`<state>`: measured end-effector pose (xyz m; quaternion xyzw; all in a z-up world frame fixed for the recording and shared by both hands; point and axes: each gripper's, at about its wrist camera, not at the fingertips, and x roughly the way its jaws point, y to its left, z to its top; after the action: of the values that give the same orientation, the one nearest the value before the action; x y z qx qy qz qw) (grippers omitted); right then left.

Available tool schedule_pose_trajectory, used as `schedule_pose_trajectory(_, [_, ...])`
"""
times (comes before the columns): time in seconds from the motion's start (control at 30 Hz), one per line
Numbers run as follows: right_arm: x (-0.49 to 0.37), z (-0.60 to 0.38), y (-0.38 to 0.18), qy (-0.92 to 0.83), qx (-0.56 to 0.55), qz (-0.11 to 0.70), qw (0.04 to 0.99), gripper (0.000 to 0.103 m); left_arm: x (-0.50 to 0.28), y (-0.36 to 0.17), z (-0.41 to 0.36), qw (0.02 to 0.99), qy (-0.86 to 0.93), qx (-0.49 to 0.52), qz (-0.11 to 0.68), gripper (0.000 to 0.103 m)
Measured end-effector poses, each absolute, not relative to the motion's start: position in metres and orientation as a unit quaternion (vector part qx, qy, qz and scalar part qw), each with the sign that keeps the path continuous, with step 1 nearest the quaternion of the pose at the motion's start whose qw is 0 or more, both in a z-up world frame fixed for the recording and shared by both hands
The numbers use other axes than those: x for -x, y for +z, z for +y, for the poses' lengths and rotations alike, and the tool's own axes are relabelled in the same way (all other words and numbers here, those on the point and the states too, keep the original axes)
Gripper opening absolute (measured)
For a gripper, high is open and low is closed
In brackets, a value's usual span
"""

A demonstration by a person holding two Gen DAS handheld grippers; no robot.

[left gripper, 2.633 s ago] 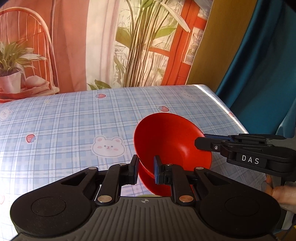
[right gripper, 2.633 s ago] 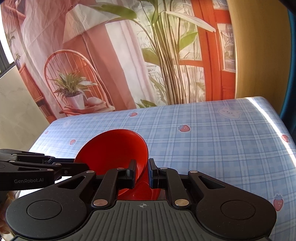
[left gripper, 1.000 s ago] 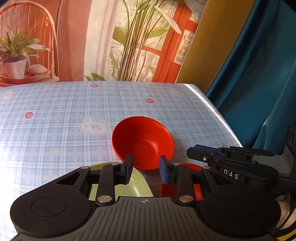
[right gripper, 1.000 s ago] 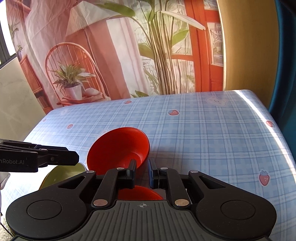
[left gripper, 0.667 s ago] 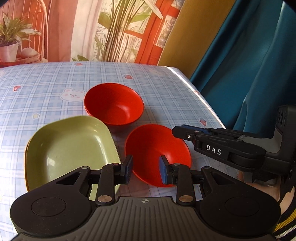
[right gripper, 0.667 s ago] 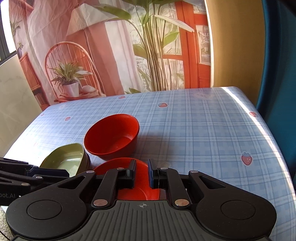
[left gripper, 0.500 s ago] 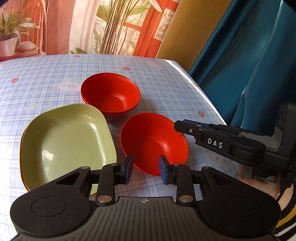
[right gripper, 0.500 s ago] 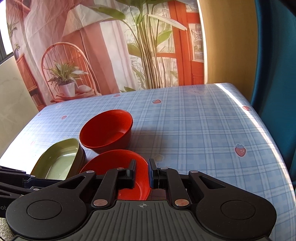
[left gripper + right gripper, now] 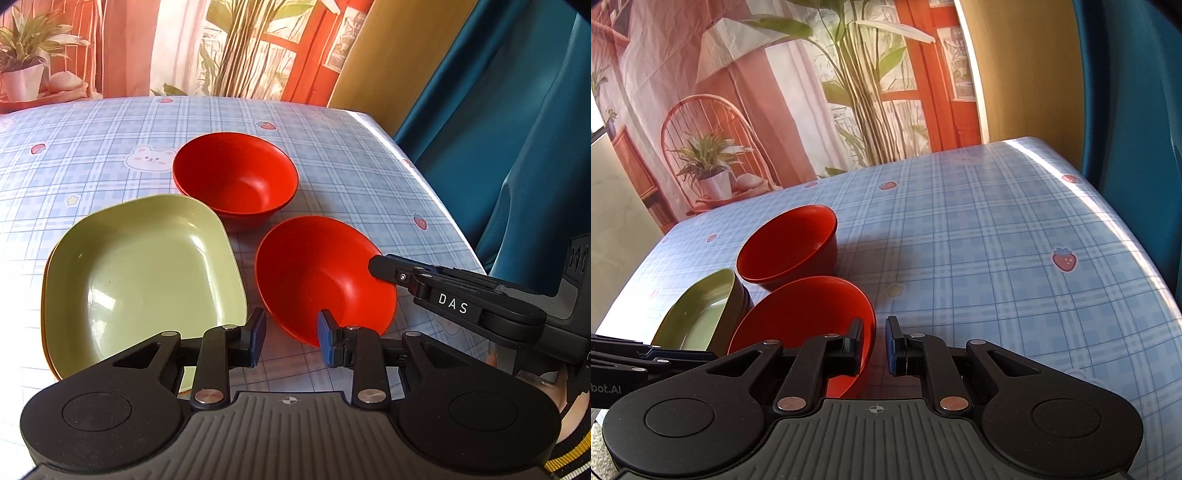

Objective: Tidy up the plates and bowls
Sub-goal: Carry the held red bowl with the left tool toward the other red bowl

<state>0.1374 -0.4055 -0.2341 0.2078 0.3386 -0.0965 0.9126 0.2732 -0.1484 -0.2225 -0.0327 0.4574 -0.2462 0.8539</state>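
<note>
- Worktop [image 9: 369, 166]: covered in a blue check cloth with strawberries and bears, carrying all the dishes near its front edge.
- Green plate [image 9: 147, 266]: squarish, at the left of the group, sitting on something with an orange edge that peeks out beneath it.
- Far red bowl [image 9: 236, 177]: upright behind the others, just beside the plate's far corner, with a second rim showing under its own.
- Near red bowl [image 9: 321, 273]: tilted, just right of the plate and in front of the far bowl; unclear whether resting on the cloth.
- Right gripper [image 9: 873, 345]: fingers nearly together, pinching the near bowl's right rim.
- Left gripper [image 9: 290, 334]: fingers partly apart and gripping nothing, with the near bowl's front edge just ahead.
</note>
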Motion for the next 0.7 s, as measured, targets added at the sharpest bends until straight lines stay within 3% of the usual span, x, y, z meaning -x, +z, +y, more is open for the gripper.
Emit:
schedule_pose_trajectory(0.33, [-0.1325, -0.4104, -0.2398, -0.095, -0.221, 0.334, 0.911, 0.011, -0.2802, -0.2303, -0.1516, 0.849, -0.245, 0.041, 0.466, 0.031])
schedule_pose_trajectory(0.43, [-0.1319, -0.4111, -0.2406, -0.095, -0.223, 0.334, 0.911, 0.011, -0.2800, -0.2302, -0.1518, 0.848, -0.251, 0.043, 0.464, 0.020])
schedule_pose_trajectory(0.7, [-0.1297, -0.4103, -0.2399, -0.095, -0.235, 0.327, 0.910, 0.009, -0.2761, -0.2231, -0.1534, 0.853, -0.264, 0.034, 0.450, 0.019])
